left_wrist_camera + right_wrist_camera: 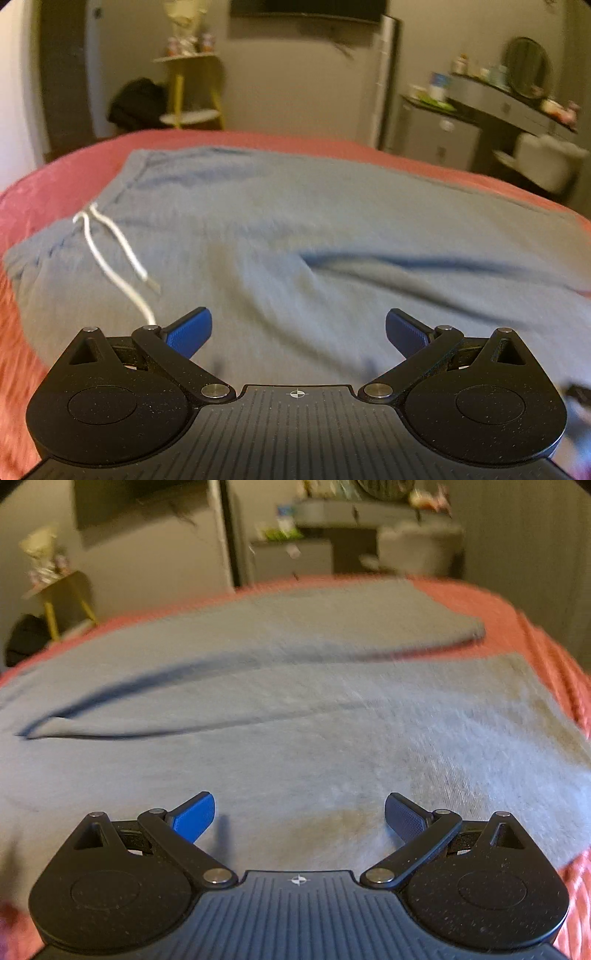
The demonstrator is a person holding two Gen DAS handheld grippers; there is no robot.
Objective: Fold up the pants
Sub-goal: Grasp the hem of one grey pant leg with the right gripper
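Note:
Grey-blue sweatpants point(280, 229) lie flat on a red bedspread point(44, 192). The waistband with a white drawstring point(110, 251) is at the left in the left wrist view. The two legs run right, parted by a dark fold line, in the right wrist view point(295, 709). My left gripper point(298, 334) is open and empty, low over the seat of the pants near the drawstring's end. My right gripper point(300, 818) is open and empty, low over the near leg.
The bed's red cover point(535, 627) shows around the pants, with its edge beyond them. Past the bed stand a yellow side table point(192, 88), a dark bag point(136, 103) on the floor, and a grey dresser point(498, 107) with bottles and a mirror.

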